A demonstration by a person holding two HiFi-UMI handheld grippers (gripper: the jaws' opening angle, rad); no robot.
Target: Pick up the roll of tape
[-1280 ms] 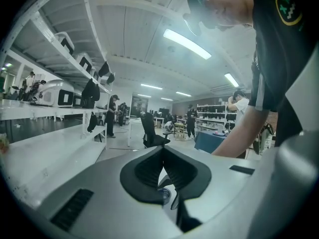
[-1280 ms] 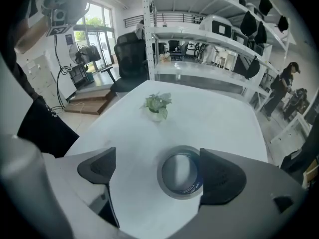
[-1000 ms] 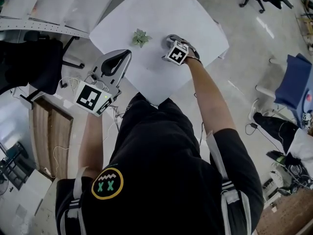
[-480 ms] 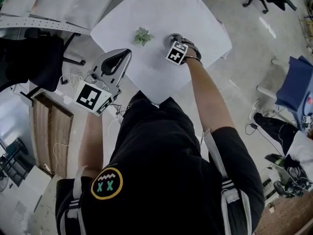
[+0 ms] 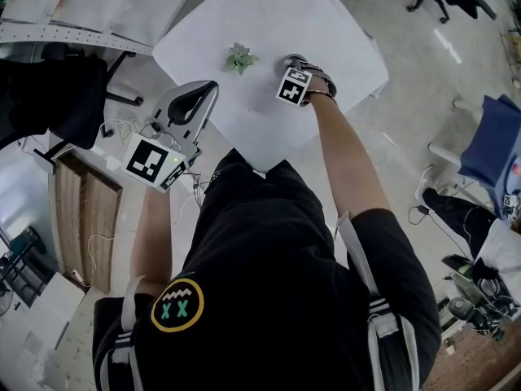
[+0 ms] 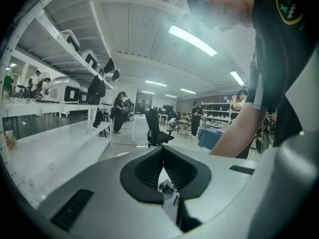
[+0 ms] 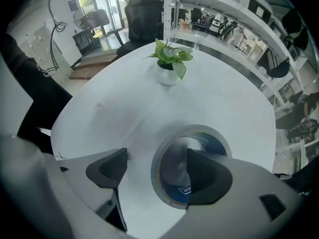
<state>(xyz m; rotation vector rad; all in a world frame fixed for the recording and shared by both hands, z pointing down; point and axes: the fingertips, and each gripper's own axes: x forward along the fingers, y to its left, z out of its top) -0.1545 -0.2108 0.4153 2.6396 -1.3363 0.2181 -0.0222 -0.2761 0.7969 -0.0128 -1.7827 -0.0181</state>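
Observation:
The roll of tape, grey with a blue inner core, lies flat on the white table. My right gripper points steeply down over it. One pad is inside the core and the other stands outside the roll's left wall, with a gap still showing. Its jaws are closing around that wall. In the head view the right gripper covers most of the tape. My left gripper hangs off the table's near-left edge, its pads shut together on nothing.
A small potted plant stands on the table beyond the roll, to its left in the head view. A black office chair sits past the table. White shelving runs along the left; a blue chair is at right.
The right gripper has sunk a little onto the roll and rolled slightly at the wrist. The left gripper has stayed where it was.

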